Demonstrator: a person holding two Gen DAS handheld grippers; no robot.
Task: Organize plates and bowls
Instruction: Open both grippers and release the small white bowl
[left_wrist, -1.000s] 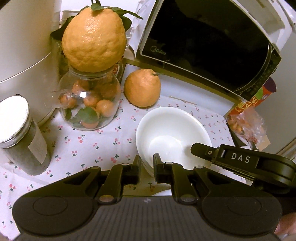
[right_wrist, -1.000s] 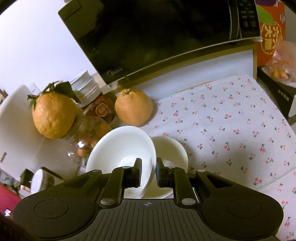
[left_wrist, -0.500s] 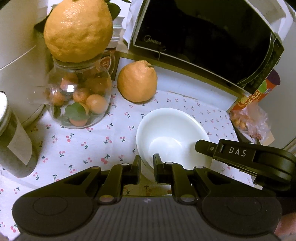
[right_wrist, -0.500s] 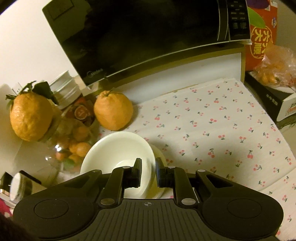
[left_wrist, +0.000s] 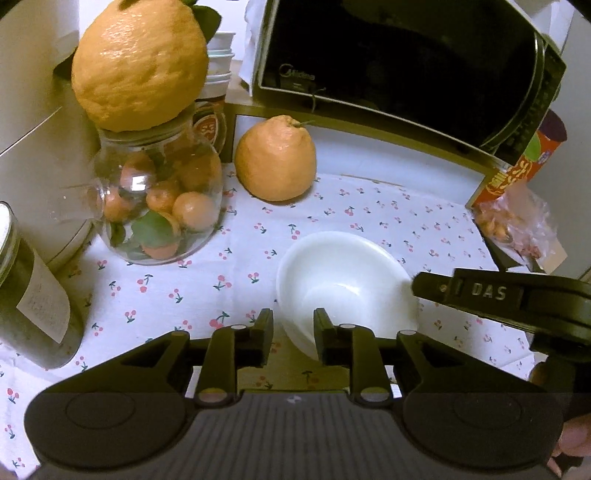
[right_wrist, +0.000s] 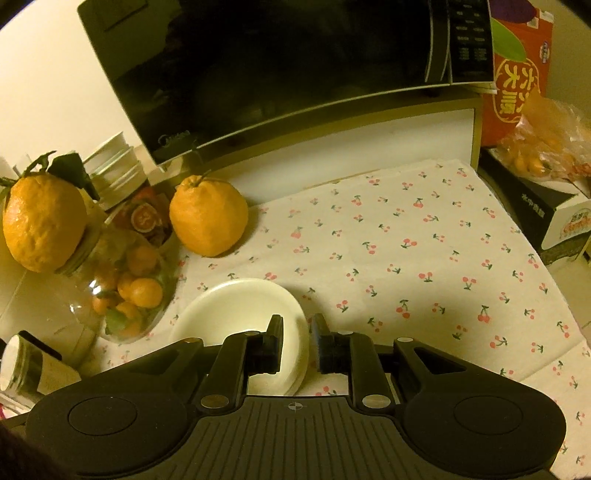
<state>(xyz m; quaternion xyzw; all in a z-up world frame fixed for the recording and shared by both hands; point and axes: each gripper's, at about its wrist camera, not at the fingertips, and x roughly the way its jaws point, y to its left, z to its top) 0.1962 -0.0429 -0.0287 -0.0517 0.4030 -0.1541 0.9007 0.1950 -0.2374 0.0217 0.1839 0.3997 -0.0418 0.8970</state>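
A white bowl (left_wrist: 343, 284) rests on the cherry-print cloth (left_wrist: 184, 295). My left gripper (left_wrist: 293, 338) grips the bowl's near left rim, jaws narrowly apart around it. My right gripper (left_wrist: 480, 299) reaches the bowl's right rim in the left wrist view. In the right wrist view the white bowl (right_wrist: 236, 314) looks nested on another white dish beneath it, and my right gripper (right_wrist: 297, 345) has the stack's right rim between its fingers.
A glass jar of small oranges (left_wrist: 159, 206) topped by a large citrus (left_wrist: 140, 62) stands at left. Another large citrus (left_wrist: 275, 158) sits behind the bowl. A black microwave (left_wrist: 406, 62) is at the back. A dark lidded jar (left_wrist: 33, 302) stands near left; snack packages (right_wrist: 535, 147) at right.
The bowl has come down over the smaller dish, which is now mostly covered. Both grippers' jaws have widened a little at the rim, and both views shifted slightly.
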